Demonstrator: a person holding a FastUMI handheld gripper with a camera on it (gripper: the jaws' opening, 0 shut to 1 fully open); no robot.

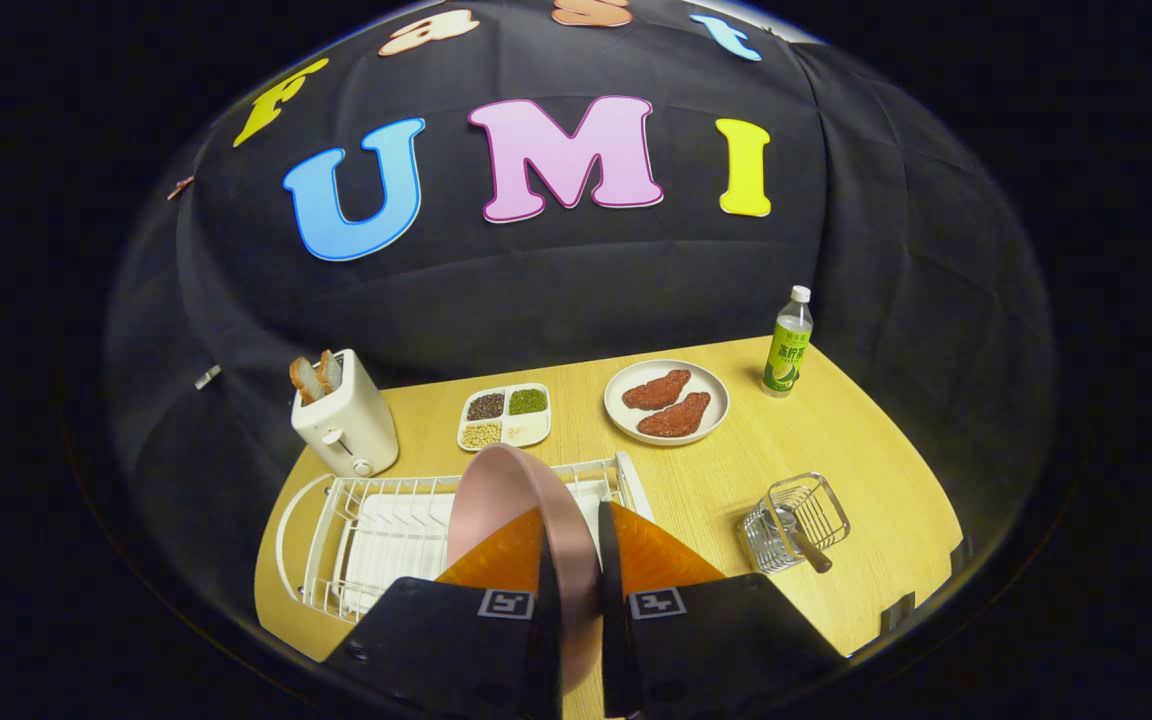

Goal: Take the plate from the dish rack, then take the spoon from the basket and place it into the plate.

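Light wood-grain tabletop [866,470] with a rounded edge, matte black cloth wall behind. Down front, the gripper [573,530] with its two orange, pebbly-textured fingers [506,555] clamped on the round pink plate [511,500], one on each face. Plate stood on edge, smooth matte finish with a raised rim, upper part sticking out beyond the fingertips, lower edge running down between the black finger bases. Hard to tell whether it touches the rack or sits just above it.

Right behind and under the plate, the white wire dish rack [386,520]: thin coated rods, curved handle on the left end, ribbed white drip tray inside.

Off to the right of the fingers, well apart from the rack, the small square chrome wire basket [798,522], shiny, with the spoon [804,548] leaning in it, dark wooden-looking handle poking out toward the front.

Further back: boxy cream toaster [348,420] with two toast slices up top, a white four-compartment tray of dark, green and pale grains [505,416], a round white plate with two reddish meat pieces [667,402], and a green-labelled plastic bottle with white cap [788,345].
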